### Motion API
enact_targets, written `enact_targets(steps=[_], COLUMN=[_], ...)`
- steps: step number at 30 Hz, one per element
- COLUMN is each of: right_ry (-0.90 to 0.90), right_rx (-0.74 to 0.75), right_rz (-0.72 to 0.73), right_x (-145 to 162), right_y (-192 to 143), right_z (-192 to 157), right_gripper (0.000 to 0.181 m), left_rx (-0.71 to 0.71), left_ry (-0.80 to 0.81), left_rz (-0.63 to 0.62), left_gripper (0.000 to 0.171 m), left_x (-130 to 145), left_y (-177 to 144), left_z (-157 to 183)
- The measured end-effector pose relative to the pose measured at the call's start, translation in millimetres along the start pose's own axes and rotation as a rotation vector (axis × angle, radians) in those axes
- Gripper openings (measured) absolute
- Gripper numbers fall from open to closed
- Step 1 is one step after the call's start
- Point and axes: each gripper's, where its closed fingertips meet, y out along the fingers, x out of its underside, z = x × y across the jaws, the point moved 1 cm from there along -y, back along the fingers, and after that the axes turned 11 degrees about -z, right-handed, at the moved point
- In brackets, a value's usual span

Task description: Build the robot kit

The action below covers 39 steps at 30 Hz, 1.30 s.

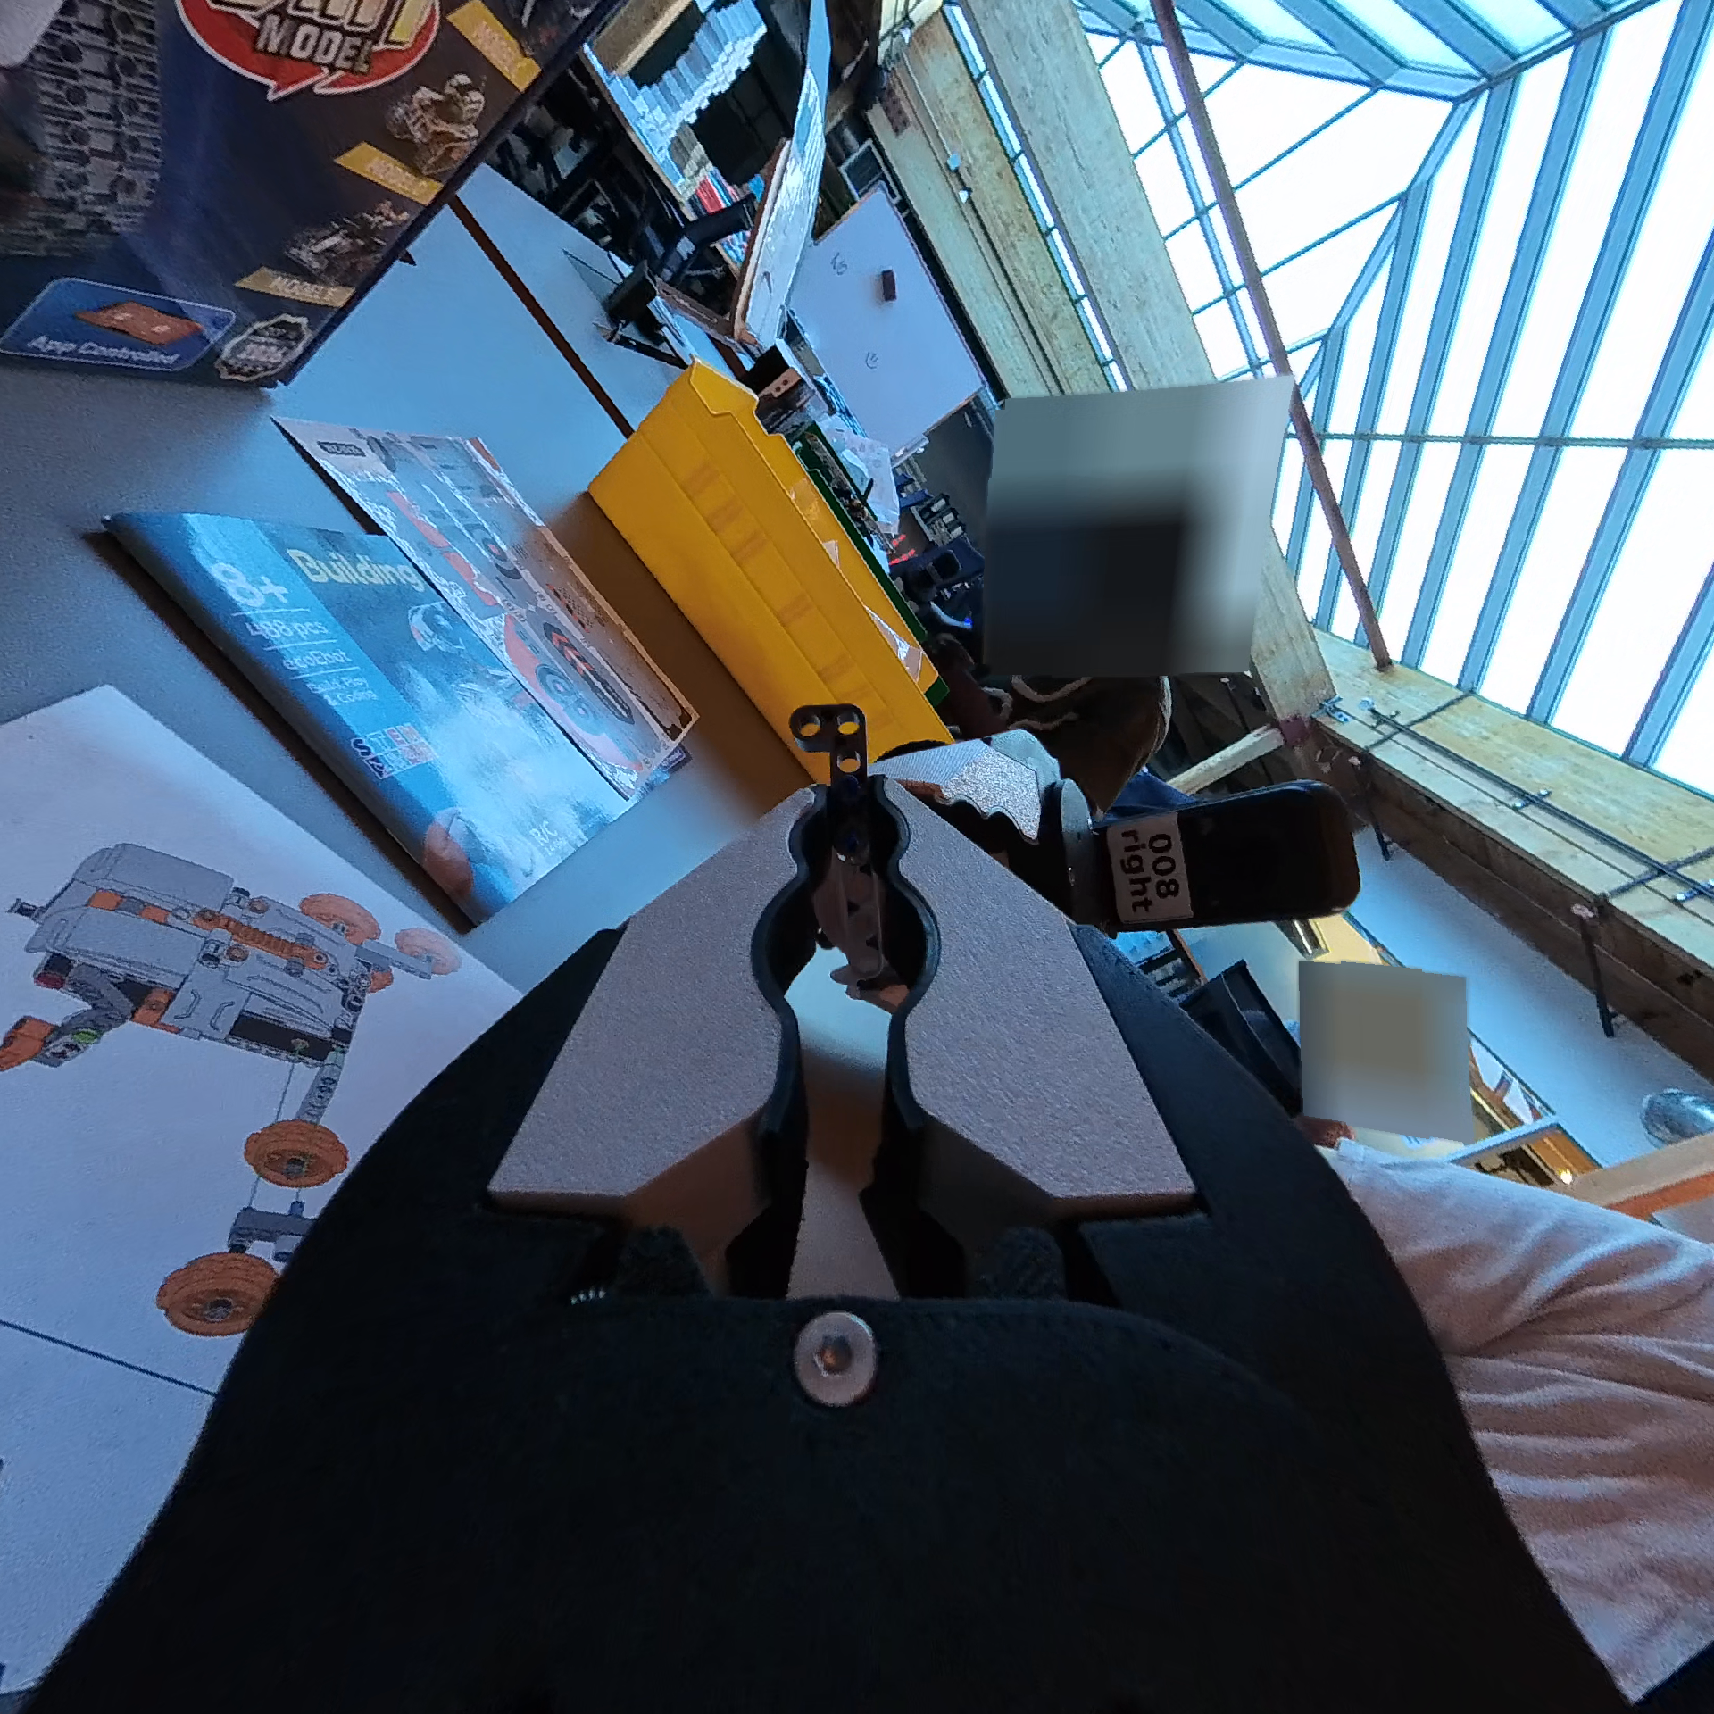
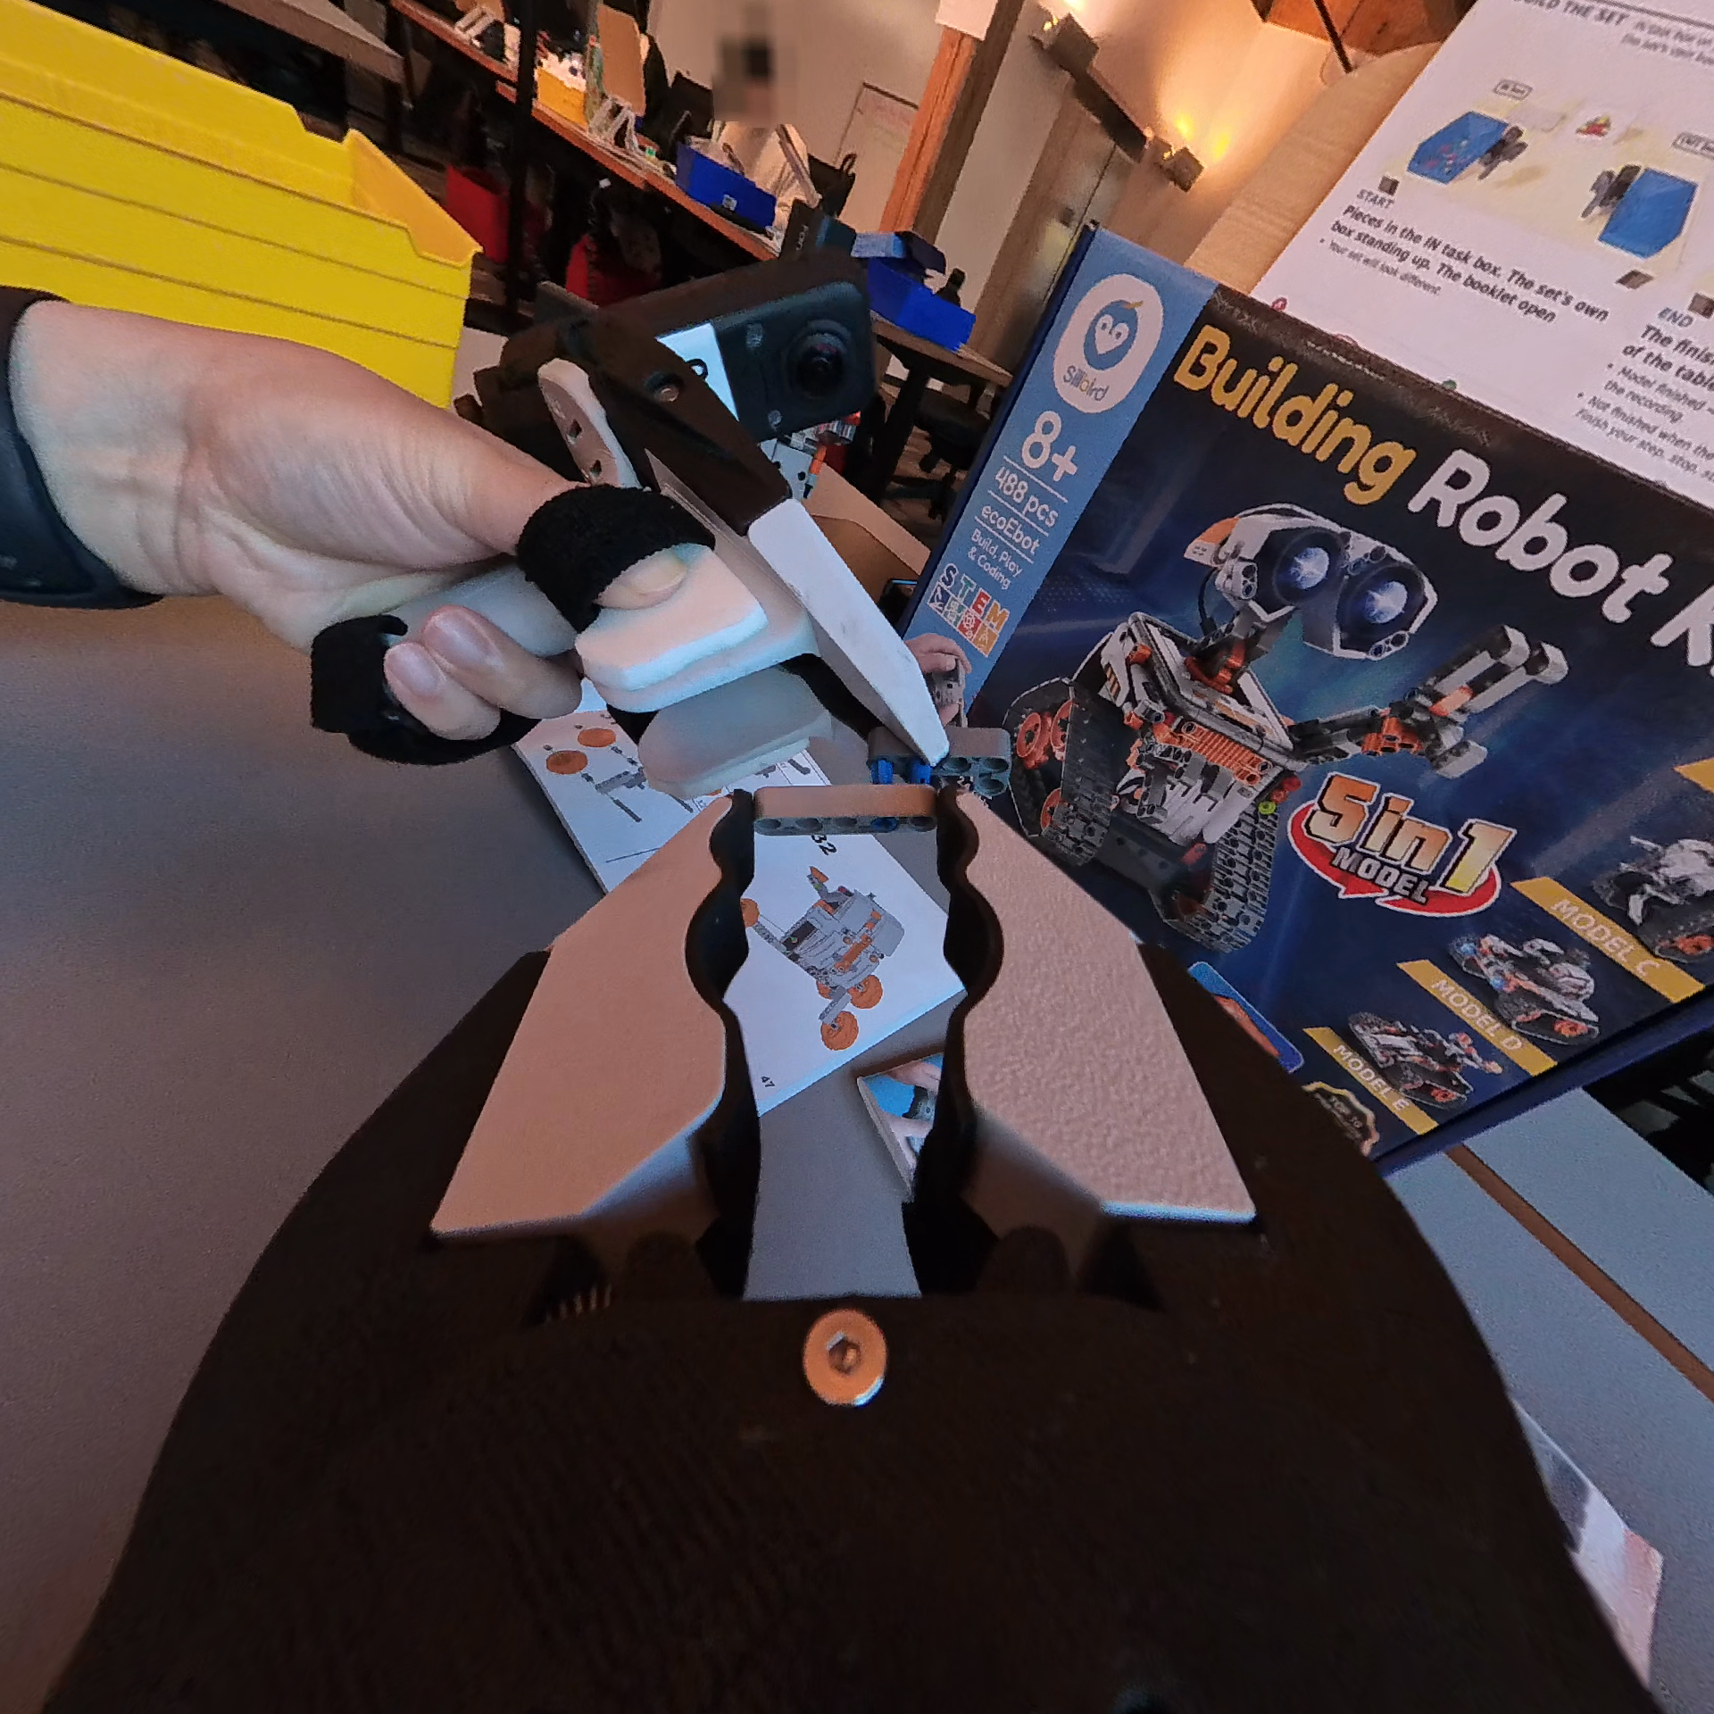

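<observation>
Left gripper (image 1: 846,807): jaws drawn close together, clamped on a small dark perforated building piece (image 1: 832,742) whose holed end stands out past the fingertips; a thin grey part hangs from it between the fingers.

Right gripper (image 2: 842,809): jaws set apart, pinching a grey holed beam (image 2: 842,824) crosswise by its two ends at the fingertips.

In the right wrist view the left gripper's tips hold a grey-and-blue pin assembly (image 2: 937,756) just beside the beam — contact between them cannot be confirmed.

Surroundings: an open instruction booklet (image 2: 816,937) lies on the grey table (image 2: 232,927) below; a building-set box (image 2: 1345,696) stands upright to the right; a yellow bin (image 1: 742,547) sits behind a blue booklet (image 1: 390,686).
</observation>
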Motion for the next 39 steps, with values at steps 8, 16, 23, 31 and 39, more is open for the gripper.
enact_targets(steps=[8, 16, 23, 31, 39], right_ry=[0.01, 0.006, -0.119, 0.047, 0.422], right_rx=[0.02, -0.016, 0.012, 0.123, 0.249], right_rz=[0.018, 0.044, -0.028, -0.262, -0.9], right_x=[-3, -5, -1, 51, 160], right_y=[-1, -4, -8, -60, -210], right_z=[2, 1, 5, 81, 100], right_gripper=[0.038, 0.038, 0.0, 0.009, 0.026], left_rx=[0.027, 0.033, -0.058, -0.13, -0.125], left_ry=[-0.029, -0.039, -0.056, -0.086, -0.021], left_rz=[0.027, 0.019, -0.09, -0.039, 0.013], left_gripper=[0.004, 0.004, 0.005, 0.004, 0.004], left_x=[-2, -1, 19, 10, -9], left_y=[1, 3, 23, -8, -34], left_z=[1, 1, -13, -27, -17])
